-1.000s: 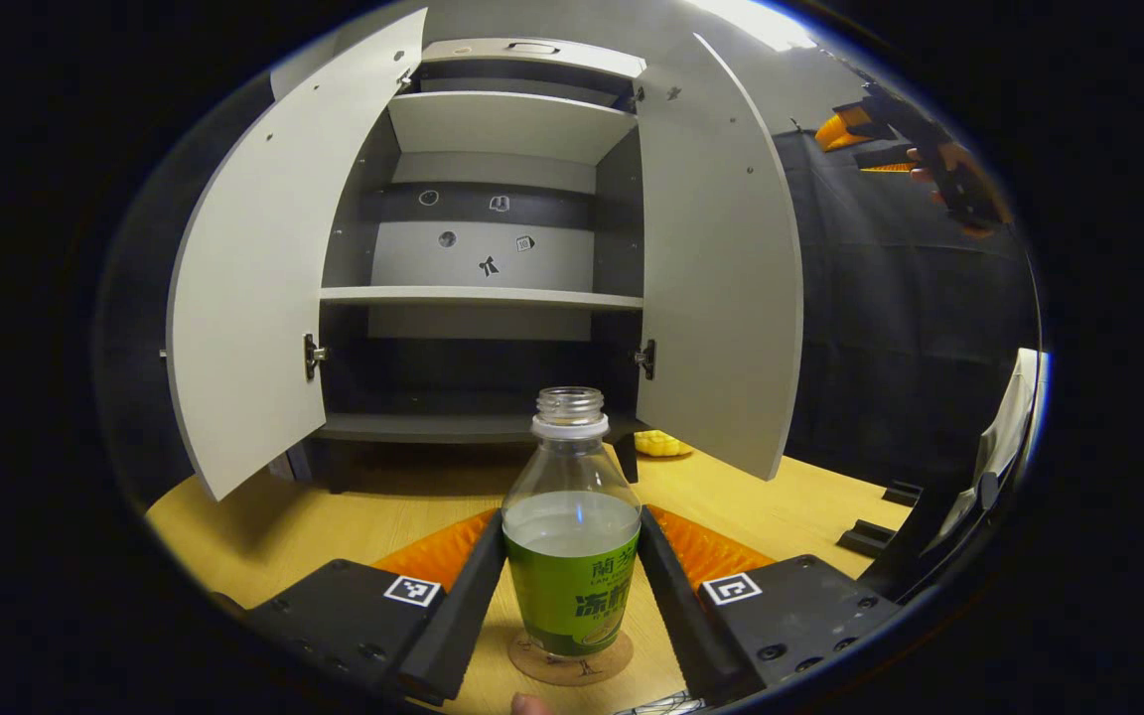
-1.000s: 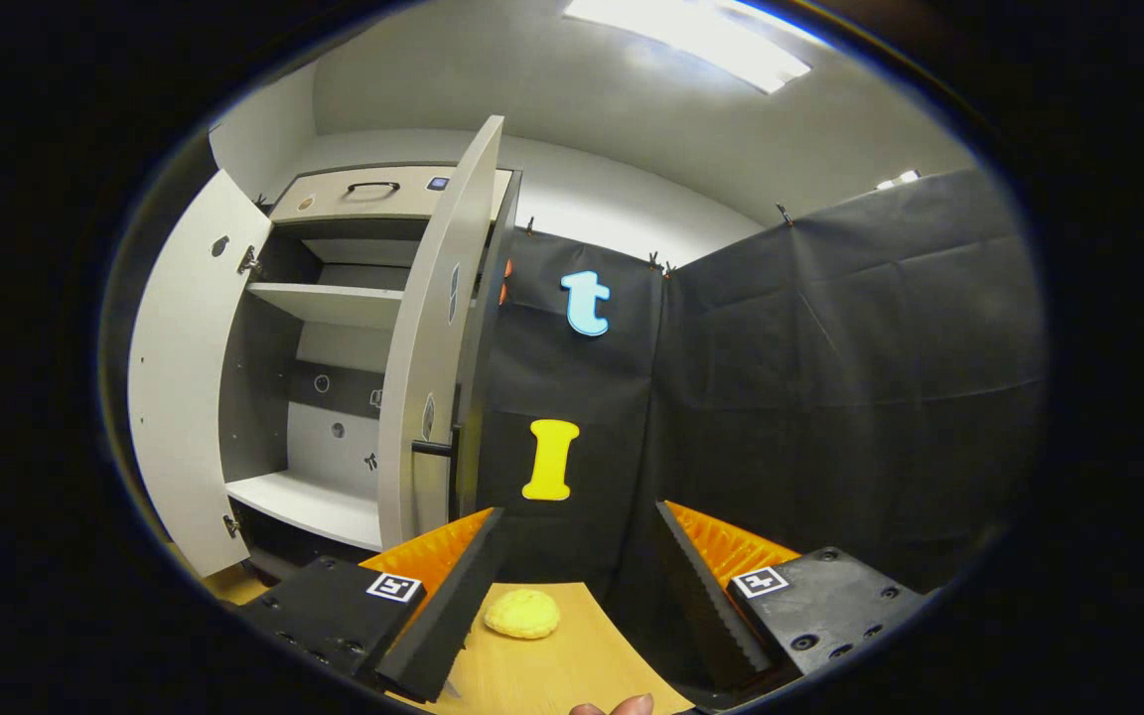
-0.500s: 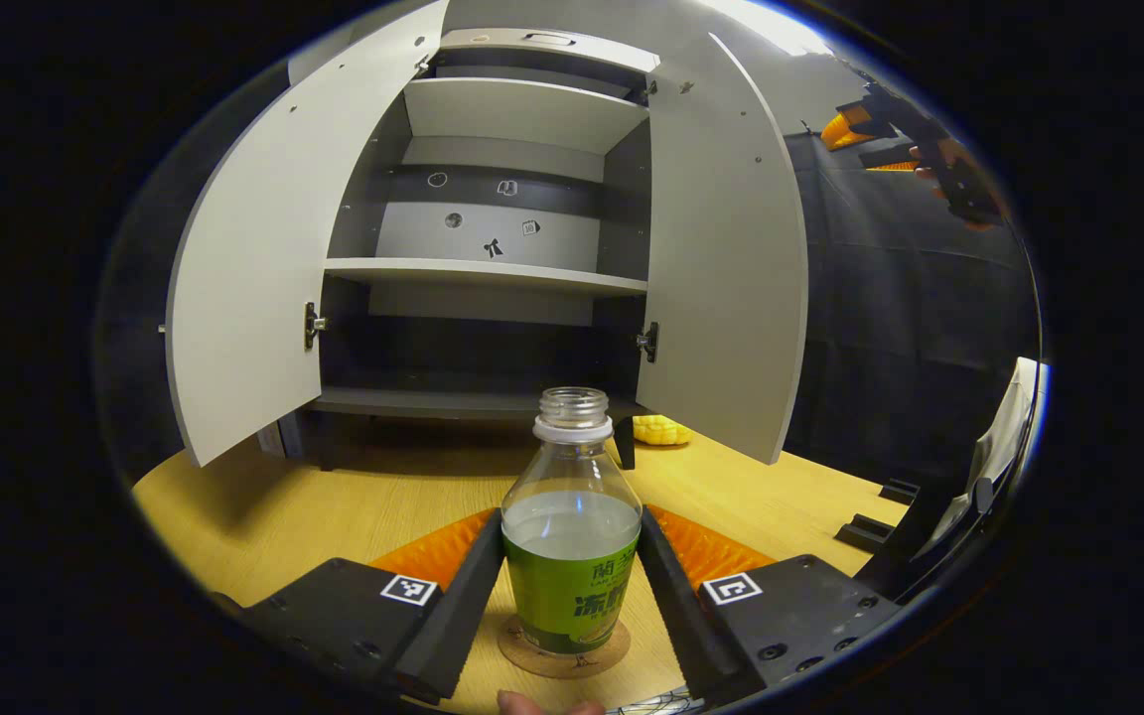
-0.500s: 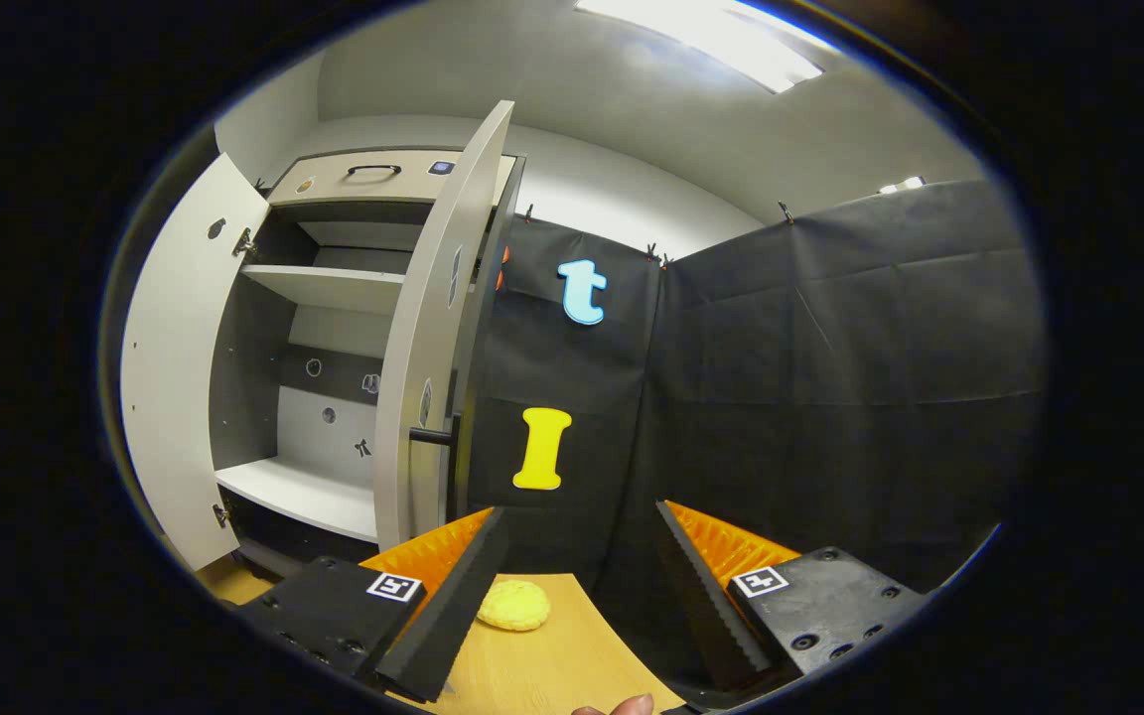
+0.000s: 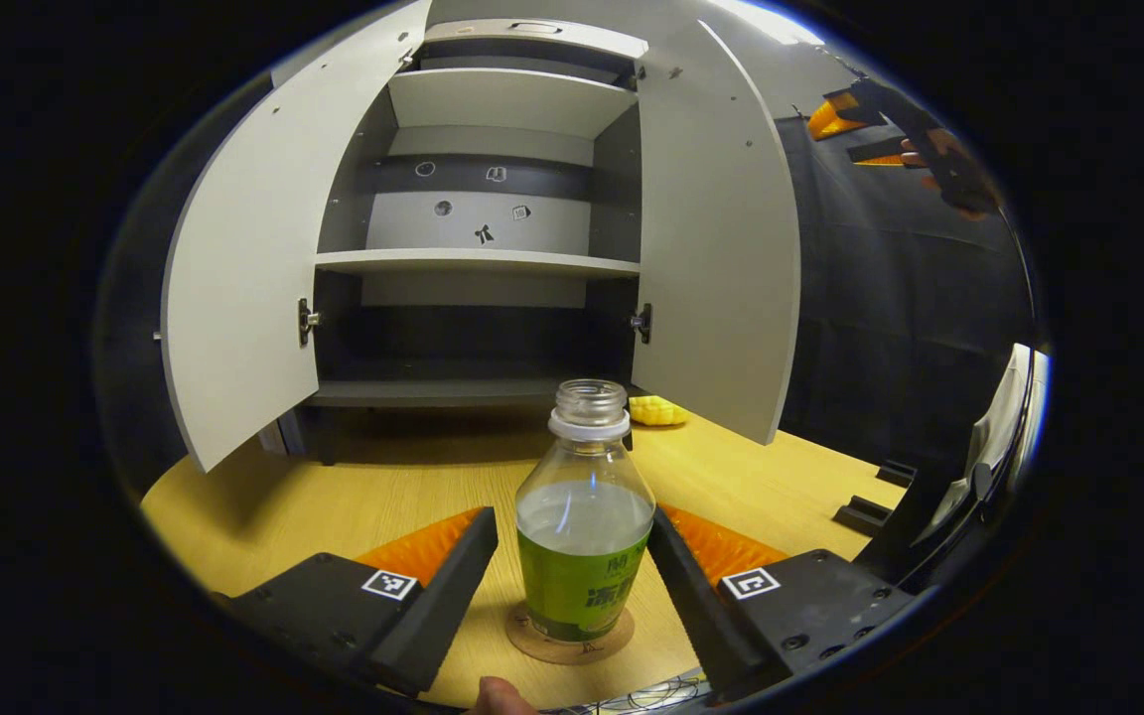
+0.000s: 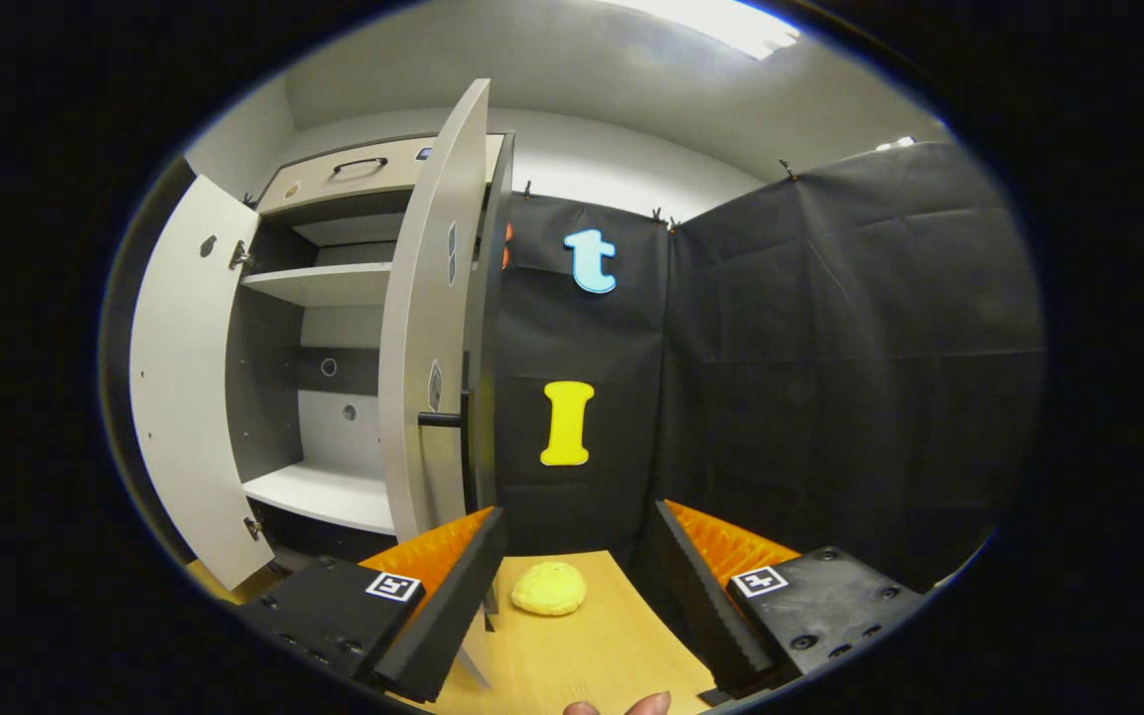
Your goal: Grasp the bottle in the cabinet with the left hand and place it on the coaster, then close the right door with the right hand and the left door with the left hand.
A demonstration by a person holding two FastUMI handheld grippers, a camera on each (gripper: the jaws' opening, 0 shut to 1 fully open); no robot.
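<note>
Wooden counter (image 5: 354, 497) is seen in front of a grey cabinet (image 5: 478, 263), with black booth cloth behind and to the right. Both cabinet doors are swung open: left door (image 5: 244, 278) and right door (image 5: 716, 248) in the left gripper view; shelves inside are seen bare, with small marks on the back panel.

Bottle (image 5: 584, 526) is set upright on the round coaster (image 5: 572, 639), uncapped, part-filled with clear liquid, green label round the lower half. Left hand-held gripper (image 5: 572, 566) is spread wide around it: a clear gap is visible between the left finger and the bottle; the right finger sits close beside the label, contact cannot be told. A fingertip is seen at the bottom edge of that view.

Yellow bun-like item (image 5: 656, 410) lies on the counter near the lower corner of the right door.

Right hand-held gripper (image 6: 572, 586) is held wide open with nothing between its fingers, facing the right door (image 6: 433, 328) edge-on; the door's dark handle (image 6: 441, 419) is seen just left of its axis. The yellow item (image 6: 549, 588) lies on the counter between the fingers, farther off. In the left gripper view this hand-held gripper is seen high at upper right (image 5: 870, 124), well apart from the bottle.
</note>
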